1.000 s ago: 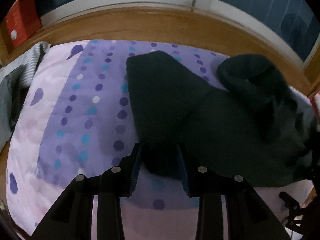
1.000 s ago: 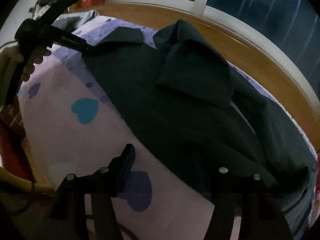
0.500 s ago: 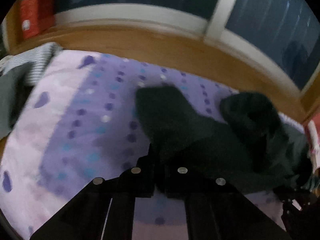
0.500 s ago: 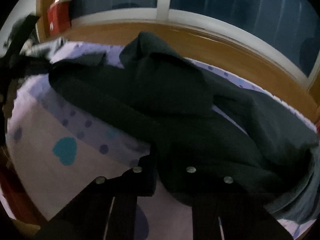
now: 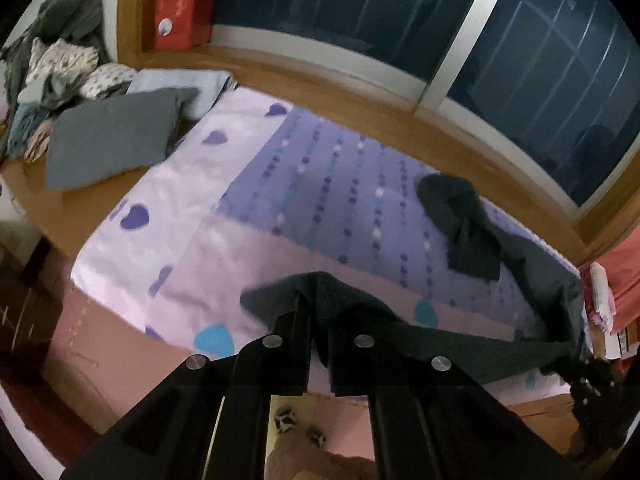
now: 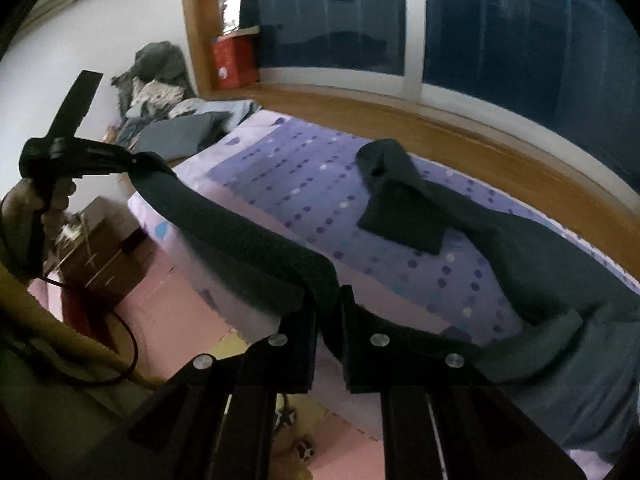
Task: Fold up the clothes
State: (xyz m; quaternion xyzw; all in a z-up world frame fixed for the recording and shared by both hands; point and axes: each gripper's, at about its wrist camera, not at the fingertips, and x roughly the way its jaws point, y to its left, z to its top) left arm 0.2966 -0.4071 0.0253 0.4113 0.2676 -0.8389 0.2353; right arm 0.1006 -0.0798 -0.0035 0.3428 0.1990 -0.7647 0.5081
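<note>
A dark green shirt (image 6: 532,264) trails across the purple dotted bedsheet (image 6: 312,188), its collar end (image 6: 400,200) still lying on the bed. Its near edge (image 6: 240,236) is lifted and stretched taut between both grippers. My left gripper (image 5: 318,320) is shut on one corner of that edge; in the right wrist view the left gripper (image 6: 132,158) shows at the left, a hand around its handle. My right gripper (image 6: 329,308) is shut on the other corner, off the bed's near edge. In the left wrist view the shirt (image 5: 472,220) runs to the right gripper at the lower right.
A grey pillow (image 5: 108,136) and a heap of clothes (image 5: 56,64) lie at the bed's far left. A red box (image 5: 180,12) stands on the wooden window ledge (image 5: 360,100). Pink floor mats (image 6: 168,320) and a wooden cabinet (image 6: 100,252) sit below the bed.
Both grippers shut on the shirt's near edge, then rose and drew back from the bed, lifting and stretching that edge. The shirt's body slid toward the near side.
</note>
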